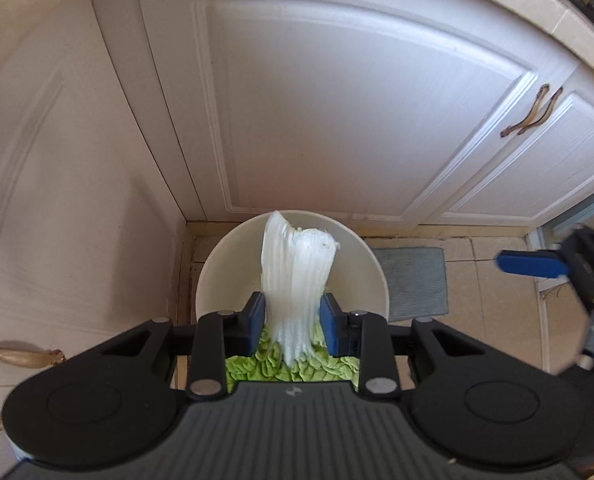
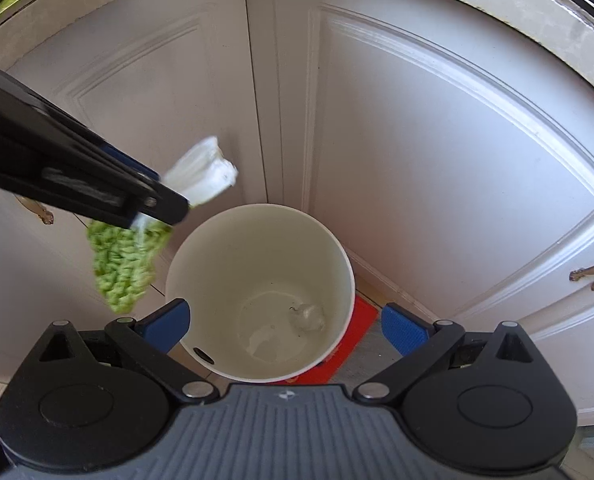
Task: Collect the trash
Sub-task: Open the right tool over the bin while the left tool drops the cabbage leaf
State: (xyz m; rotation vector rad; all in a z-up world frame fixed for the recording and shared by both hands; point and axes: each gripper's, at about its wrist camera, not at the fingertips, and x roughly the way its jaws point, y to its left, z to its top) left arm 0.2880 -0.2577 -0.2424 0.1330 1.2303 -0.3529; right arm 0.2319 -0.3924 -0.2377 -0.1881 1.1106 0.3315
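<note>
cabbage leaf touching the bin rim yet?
Apart. The right wrist view shows the cabbage leaf hanging from the left gripper, left of the white bin, cabinet visible between them.

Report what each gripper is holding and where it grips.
Left gripper pinches the cabbage leaf across its white stalk, just above the green blade. Right gripper is open, holding nothing.

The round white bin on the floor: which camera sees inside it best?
The right wrist view. It looks straight down into the round white bin, showing its bottom and a small crumpled scrap there. In the left wrist view, the white-stemmed green cabbage leaf and left gripper cover most of it.
</note>
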